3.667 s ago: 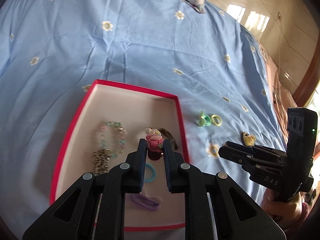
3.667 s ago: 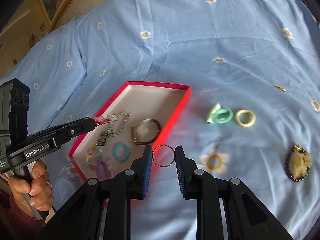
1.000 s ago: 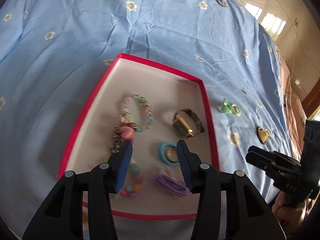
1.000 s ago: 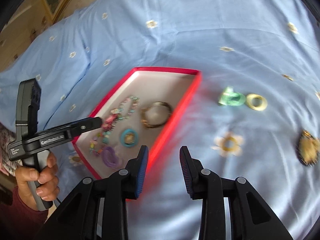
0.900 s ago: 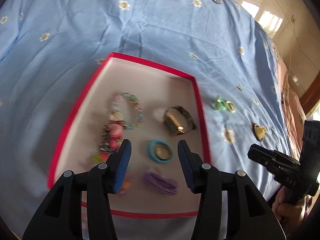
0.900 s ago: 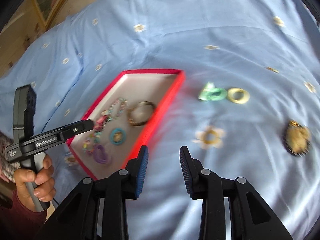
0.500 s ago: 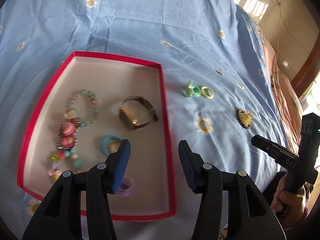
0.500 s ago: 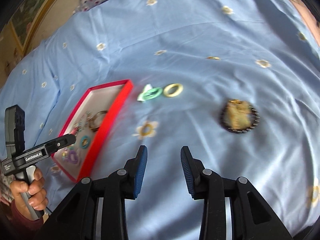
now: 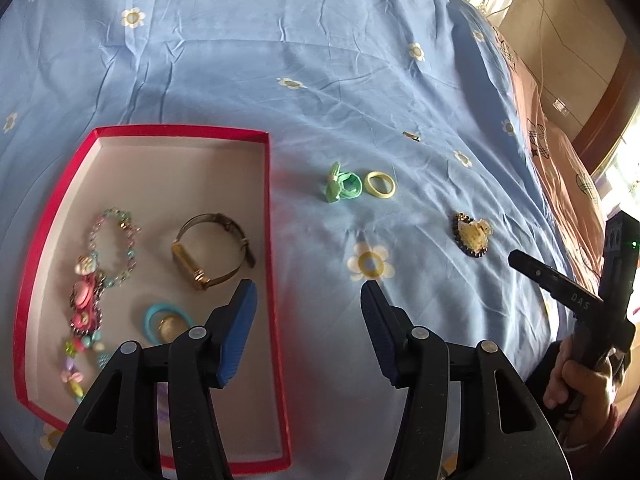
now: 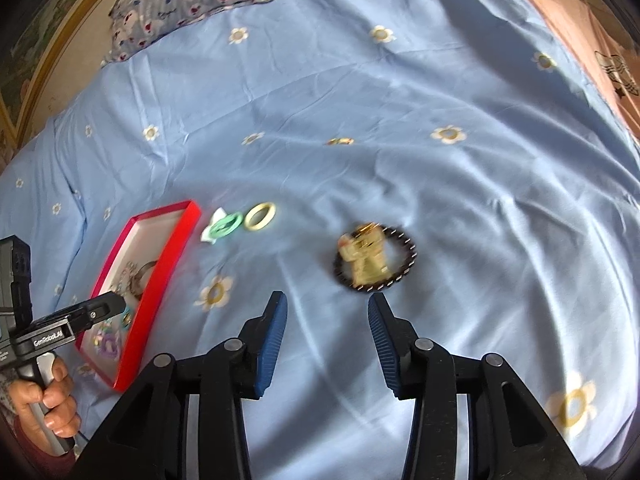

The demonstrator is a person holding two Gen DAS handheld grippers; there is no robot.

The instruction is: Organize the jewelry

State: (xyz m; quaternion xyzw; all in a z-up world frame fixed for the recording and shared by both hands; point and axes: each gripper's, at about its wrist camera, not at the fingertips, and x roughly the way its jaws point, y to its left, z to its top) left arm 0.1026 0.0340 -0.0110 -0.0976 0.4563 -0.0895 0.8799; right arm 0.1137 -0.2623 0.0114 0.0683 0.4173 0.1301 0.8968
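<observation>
Mostly boxed: watch (image 9: 214,250) and bracelets in red box (image 9: 182,132); green ring (image 9: 345,186), yellow ring (image 9: 381,184), beaded bracelet (image 10: 374,258) left on bed (image 9: 320,60); left gripper (image 9: 308,304), right gripper (image 10: 326,318) spread, empty.

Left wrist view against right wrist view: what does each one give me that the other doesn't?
Only the left wrist view shows the box contents clearly: watch, beaded bracelet, blue ring.

Only the right wrist view shows the patterned pillow and that the dark bead bracelet rings a gold charm.

Both show the red box, green hair tie, yellow ring, and both tools open: left tool, right tool.
</observation>
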